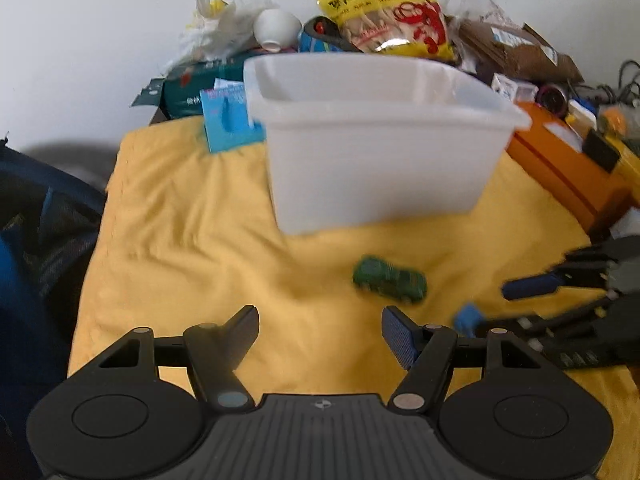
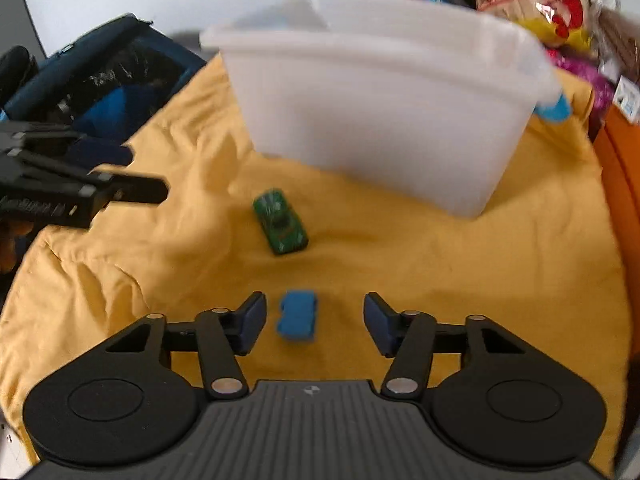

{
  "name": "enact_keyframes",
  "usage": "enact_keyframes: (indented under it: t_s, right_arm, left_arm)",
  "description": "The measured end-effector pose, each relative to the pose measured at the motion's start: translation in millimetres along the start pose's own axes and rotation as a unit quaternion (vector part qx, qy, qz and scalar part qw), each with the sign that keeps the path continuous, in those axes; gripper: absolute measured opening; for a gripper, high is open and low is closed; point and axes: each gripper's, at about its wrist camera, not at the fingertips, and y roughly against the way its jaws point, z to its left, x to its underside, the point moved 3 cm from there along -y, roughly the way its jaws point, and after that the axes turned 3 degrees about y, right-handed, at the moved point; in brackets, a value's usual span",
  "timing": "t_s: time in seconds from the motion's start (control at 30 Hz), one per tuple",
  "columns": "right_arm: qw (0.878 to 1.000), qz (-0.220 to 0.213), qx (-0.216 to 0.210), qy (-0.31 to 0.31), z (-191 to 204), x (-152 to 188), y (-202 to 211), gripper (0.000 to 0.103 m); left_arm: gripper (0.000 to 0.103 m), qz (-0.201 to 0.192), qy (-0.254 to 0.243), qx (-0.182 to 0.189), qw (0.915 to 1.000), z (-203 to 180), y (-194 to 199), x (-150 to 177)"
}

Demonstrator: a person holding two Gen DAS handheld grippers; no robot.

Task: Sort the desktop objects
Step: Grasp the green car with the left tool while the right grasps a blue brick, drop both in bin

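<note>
Toy cars are what remains to be sorted: a green toy car lies on the yellow cloth near the middle of the bench, just in front of the white plastic bin, and a small blue toy car lies nearer the front edge. The right gripper has its jaws apart around the blue car, the pads not touching it, so I judge a grasp on it is the step in hand. The left gripper is wide open over bare cloth with nothing between its jaws, the green car ahead and to its right, probably its own target. The bin stands toward the back edge, open top up, a likely place for both cars.

The cloth is wrinkled and soft and covers the bench. Behind the bin, clutter is piled against a pale wall: a yellow snack bag, a white cup, boxes, and an orange box at the right edge. A dark blue bag sits off the left edge.
</note>
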Motion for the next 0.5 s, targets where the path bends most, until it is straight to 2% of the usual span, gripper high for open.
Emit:
enact_keyframes:
  t_s: [0.07,0.13,0.2,0.3,0.5]
  right_arm:
    - [1.000,0.006,0.002,0.001,4,3,-10,0.040]
    - [1.000,0.017,-0.002,0.000,5,5,-19,0.036]
    - [1.000,0.014,-0.006,-0.007,6,11,-21,0.028]
    - [1.000,0.003,-0.014,-0.019,1,14,-13,0.027]
    - [0.998,-0.025,-0.004,-0.054,-23,26,24,0.027]
  left_arm:
    - [0.071,0.003,-0.005,-0.001,1.0000,0,1,8]
    - [0.071,0.008,-0.004,0.002,1.0000,0,0,12]
    - [0.071,0.007,-0.006,0.003,1.0000,-2,-1,14]
    - [0.071,0.004,-0.019,0.013,0.9997,-10,-8,13]
    - [0.071,-0.005,-0.043,0.037,0.9984,-39,-37,-2]
